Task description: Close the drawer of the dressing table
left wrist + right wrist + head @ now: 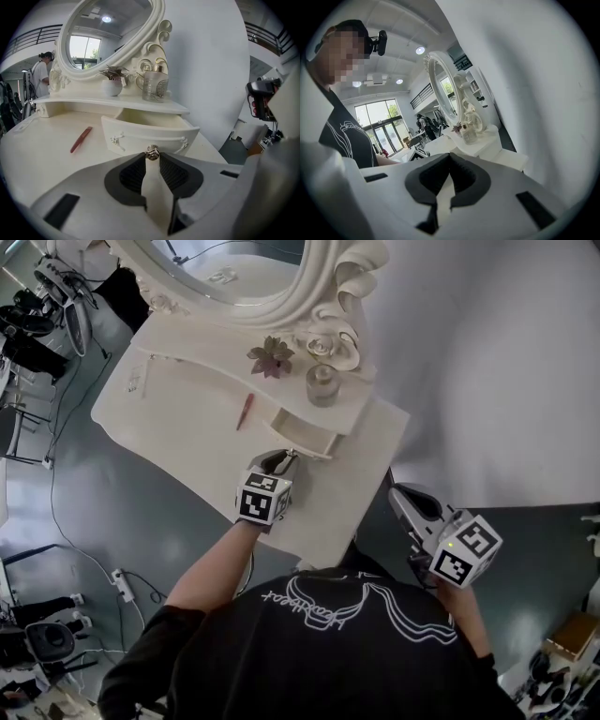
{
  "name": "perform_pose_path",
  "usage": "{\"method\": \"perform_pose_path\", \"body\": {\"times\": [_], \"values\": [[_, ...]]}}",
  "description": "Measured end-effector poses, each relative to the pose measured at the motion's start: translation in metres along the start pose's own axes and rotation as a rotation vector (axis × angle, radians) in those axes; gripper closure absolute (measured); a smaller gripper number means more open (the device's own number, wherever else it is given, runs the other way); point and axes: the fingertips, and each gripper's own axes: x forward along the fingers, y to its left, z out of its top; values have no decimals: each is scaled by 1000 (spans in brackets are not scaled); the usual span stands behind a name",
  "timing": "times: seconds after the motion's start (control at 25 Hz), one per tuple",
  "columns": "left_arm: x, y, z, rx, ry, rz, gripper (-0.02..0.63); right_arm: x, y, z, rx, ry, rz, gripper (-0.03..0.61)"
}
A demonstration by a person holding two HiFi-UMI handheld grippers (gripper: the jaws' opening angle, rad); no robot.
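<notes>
The white dressing table (187, 442) has a small drawer (305, 430) standing pulled out under its raised shelf. In the left gripper view the drawer (140, 133) shows its empty inside and a small metal knob (151, 152) at the middle of its front. My left gripper (285, 459) (151, 154) is at the drawer front, its two tips shut on that knob. My right gripper (397, 495) (450, 157) hangs off the table's right side, apart from it, tips together with nothing between them.
A red stick-like item (245, 412) (81, 139) lies on the tabletop left of the drawer. On the shelf stand a glass jar (322, 383) (154, 86) and a small potted plant (271, 356) (111, 84) before the oval mirror (108, 35). A grey backdrop (487, 362) rises at right; a power strip (122, 585) lies on the floor.
</notes>
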Motion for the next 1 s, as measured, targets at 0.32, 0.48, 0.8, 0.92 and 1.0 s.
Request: {"method": "perform_pose_path", "body": {"times": [0.32,0.48,0.8,0.92,1.0], "values": [[2,-1,10,12,-14,-6,518,0,-1,7,4,-24,6,574],[8,0,15,11,-10,-6,518,0,-3,4,15,-17,6,574],[23,-1,24,1,-6,-20,518,-10,-15,2,34,-20,-21,574],[29,1,27,-1,-6,-18,518,-13,-21,4,40,-32,-34,574],[33,0,30,0,-7,-19,518,-15,-24,4,43,-34,-41,574]]}}
